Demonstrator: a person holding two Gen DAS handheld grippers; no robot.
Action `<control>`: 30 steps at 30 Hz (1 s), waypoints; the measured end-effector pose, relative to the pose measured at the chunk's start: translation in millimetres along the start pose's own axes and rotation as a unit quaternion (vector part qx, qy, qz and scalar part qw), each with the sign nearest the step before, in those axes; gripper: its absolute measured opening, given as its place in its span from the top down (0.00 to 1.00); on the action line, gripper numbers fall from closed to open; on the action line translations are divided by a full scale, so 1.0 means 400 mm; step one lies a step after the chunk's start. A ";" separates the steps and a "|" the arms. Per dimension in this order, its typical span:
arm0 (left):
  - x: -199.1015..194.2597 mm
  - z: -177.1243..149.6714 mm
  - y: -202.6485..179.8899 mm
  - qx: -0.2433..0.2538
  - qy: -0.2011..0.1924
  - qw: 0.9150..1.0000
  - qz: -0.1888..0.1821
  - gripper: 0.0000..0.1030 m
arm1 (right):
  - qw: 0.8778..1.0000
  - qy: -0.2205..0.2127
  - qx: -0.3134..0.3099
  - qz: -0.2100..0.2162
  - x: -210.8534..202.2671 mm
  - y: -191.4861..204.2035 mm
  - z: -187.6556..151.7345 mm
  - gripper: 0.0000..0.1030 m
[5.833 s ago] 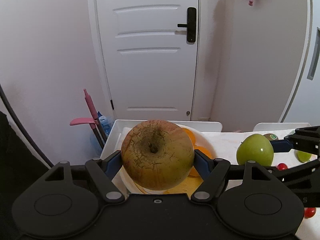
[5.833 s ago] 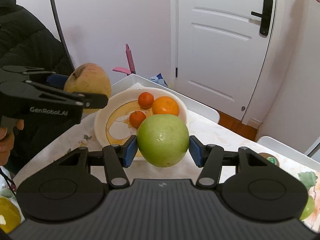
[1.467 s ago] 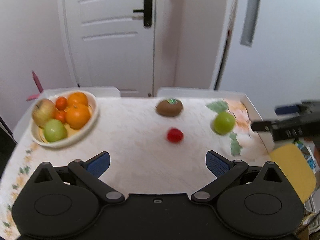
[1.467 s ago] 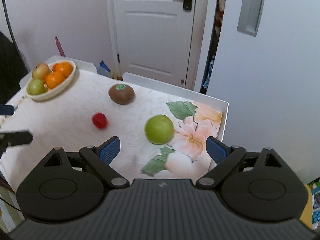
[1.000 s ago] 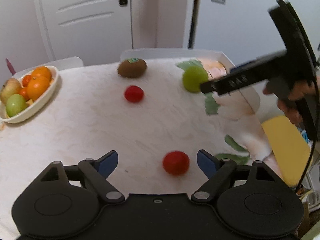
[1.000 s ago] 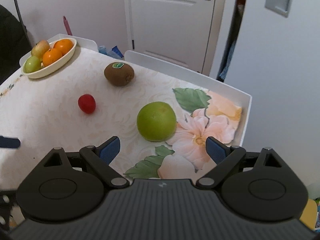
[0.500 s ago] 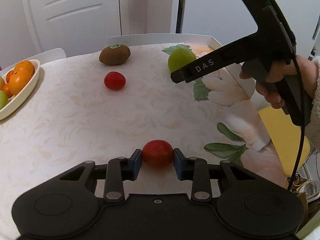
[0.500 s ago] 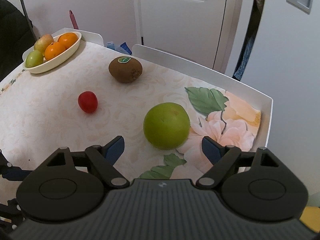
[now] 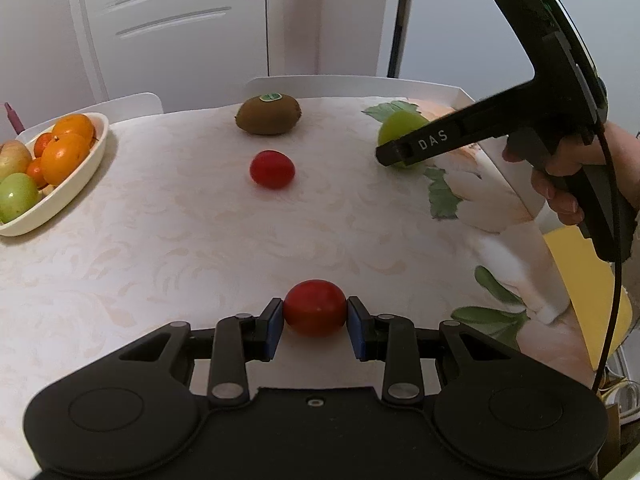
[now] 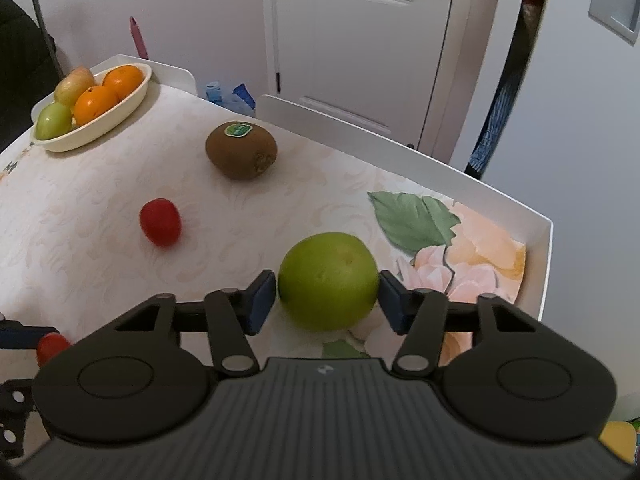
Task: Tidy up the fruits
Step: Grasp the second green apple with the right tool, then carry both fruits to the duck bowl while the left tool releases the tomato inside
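Observation:
My left gripper (image 9: 315, 322) is shut on a small red tomato (image 9: 314, 307) that rests on the tablecloth. My right gripper (image 10: 328, 298) stands around a green round fruit (image 10: 328, 280), its blue pads touching or nearly touching both sides. That fruit also shows in the left wrist view (image 9: 400, 128), partly behind the right gripper's finger (image 9: 436, 140). A second red tomato (image 9: 272, 169) (image 10: 160, 222) and a brown kiwi (image 9: 268, 115) (image 10: 241, 151) lie farther back. A cream bowl (image 9: 76, 184) (image 10: 120, 114) at the far left holds oranges, an apple and a green fruit.
The table has a raised white rim (image 10: 544, 264) close to the right of the green fruit. A white door (image 10: 360, 32) and walls stand behind the table. A yellow object (image 9: 580, 280) lies below the table's right edge.
My right gripper has closed in around the green fruit, which was in front of open jaws half a second ago. My left gripper stays shut on the near tomato.

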State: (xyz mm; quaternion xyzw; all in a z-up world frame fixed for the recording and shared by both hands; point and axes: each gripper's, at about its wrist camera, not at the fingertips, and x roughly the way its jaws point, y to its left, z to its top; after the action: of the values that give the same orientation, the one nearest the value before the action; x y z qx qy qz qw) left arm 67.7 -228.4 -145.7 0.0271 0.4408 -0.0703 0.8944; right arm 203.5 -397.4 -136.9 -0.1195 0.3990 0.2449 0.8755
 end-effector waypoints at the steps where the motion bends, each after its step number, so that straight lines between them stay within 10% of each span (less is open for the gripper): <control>1: -0.001 0.002 0.002 -0.001 -0.001 1.000 0.000 0.64 | 1.000 0.000 0.002 0.001 0.001 -0.001 0.002 0.34; 30: -0.223 0.117 0.285 -0.041 -0.097 0.992 0.076 0.64 | 0.996 -0.073 0.003 0.046 -0.177 0.287 0.198 0.34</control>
State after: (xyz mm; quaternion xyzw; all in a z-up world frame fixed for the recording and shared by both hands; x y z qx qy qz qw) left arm 67.9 -111.6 -48.3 0.0169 0.3516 0.0132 0.9359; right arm 154.2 -291.0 -33.2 -0.0807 0.3395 0.2918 0.8906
